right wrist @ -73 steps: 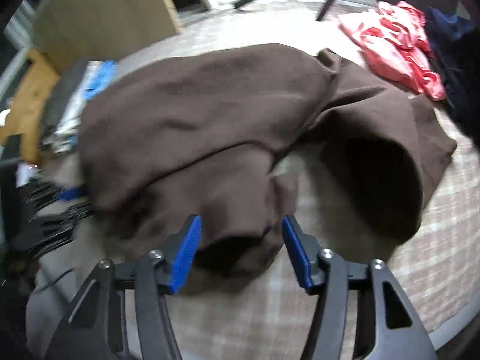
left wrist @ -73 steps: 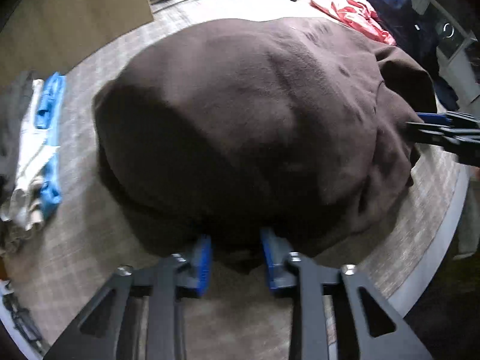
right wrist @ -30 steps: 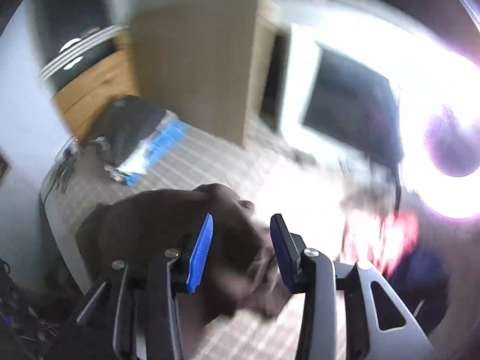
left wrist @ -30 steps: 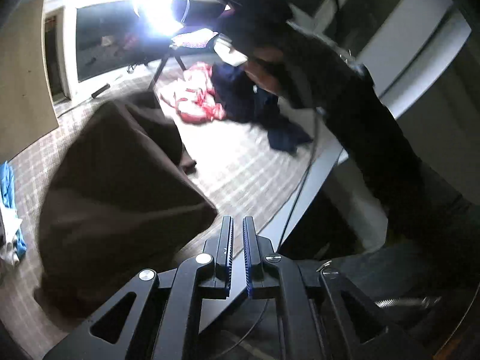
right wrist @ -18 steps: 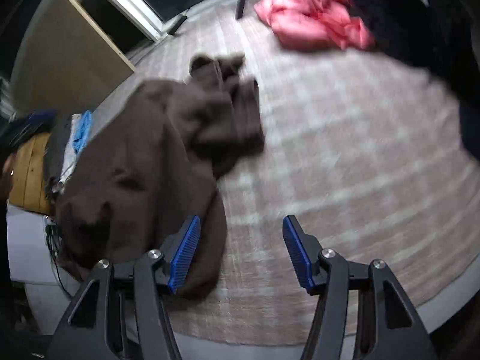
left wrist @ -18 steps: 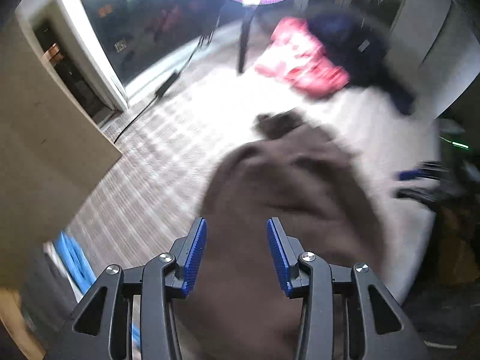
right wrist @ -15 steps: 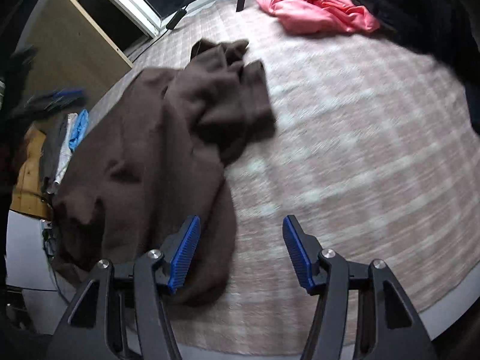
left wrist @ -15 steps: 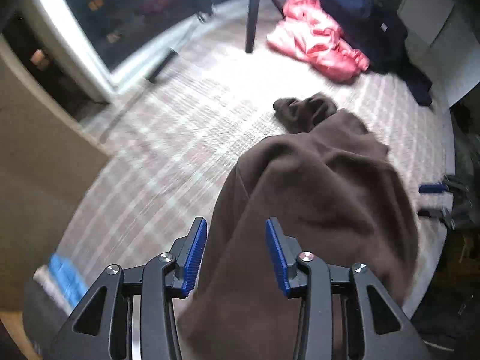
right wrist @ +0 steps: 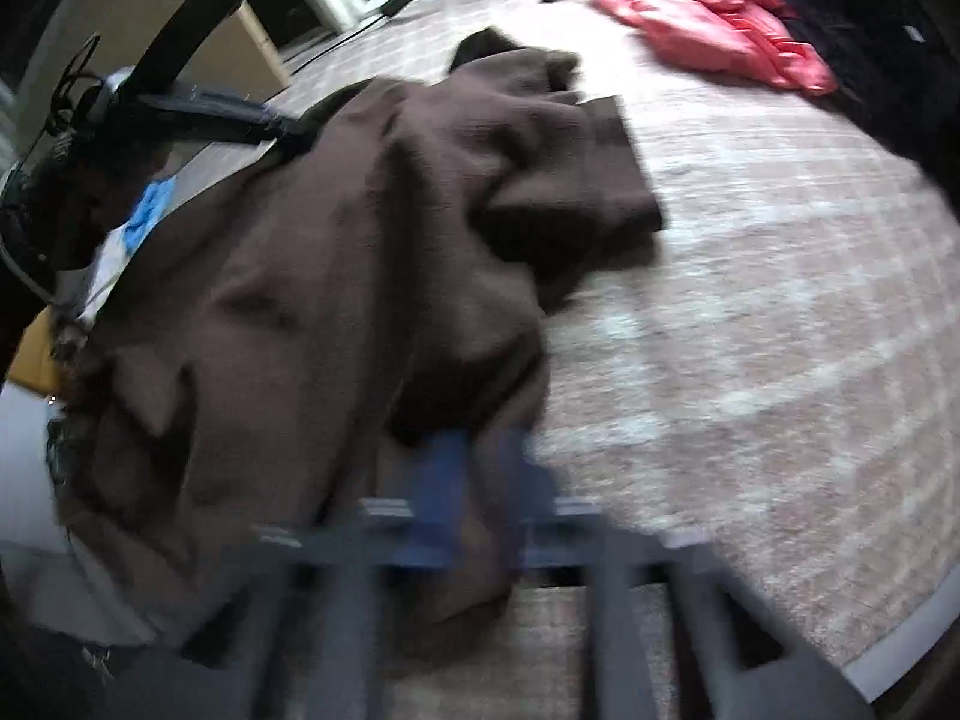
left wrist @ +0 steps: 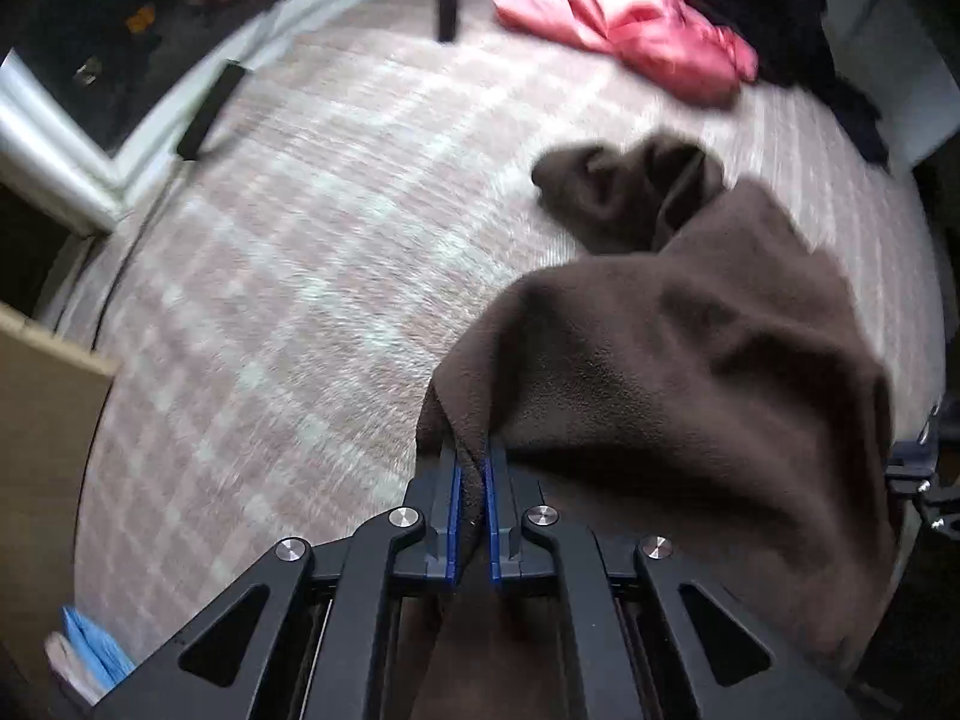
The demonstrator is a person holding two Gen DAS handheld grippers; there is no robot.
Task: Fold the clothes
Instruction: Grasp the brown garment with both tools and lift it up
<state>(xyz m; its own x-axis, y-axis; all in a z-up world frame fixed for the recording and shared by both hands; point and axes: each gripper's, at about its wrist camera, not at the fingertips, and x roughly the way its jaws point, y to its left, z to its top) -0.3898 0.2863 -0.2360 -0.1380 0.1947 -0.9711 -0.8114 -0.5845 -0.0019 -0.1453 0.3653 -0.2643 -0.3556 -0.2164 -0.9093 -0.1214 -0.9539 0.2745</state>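
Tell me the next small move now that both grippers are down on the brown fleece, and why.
Probably lift both hands together and draw the brown fleece taut. The left gripper is pinched on a fold of its edge, and the right gripper, though blurred, appears closed on fleece at the near edge. The garment lies bunched, one sleeve crumpled on the checked cover, so it needs spreading before any fold.
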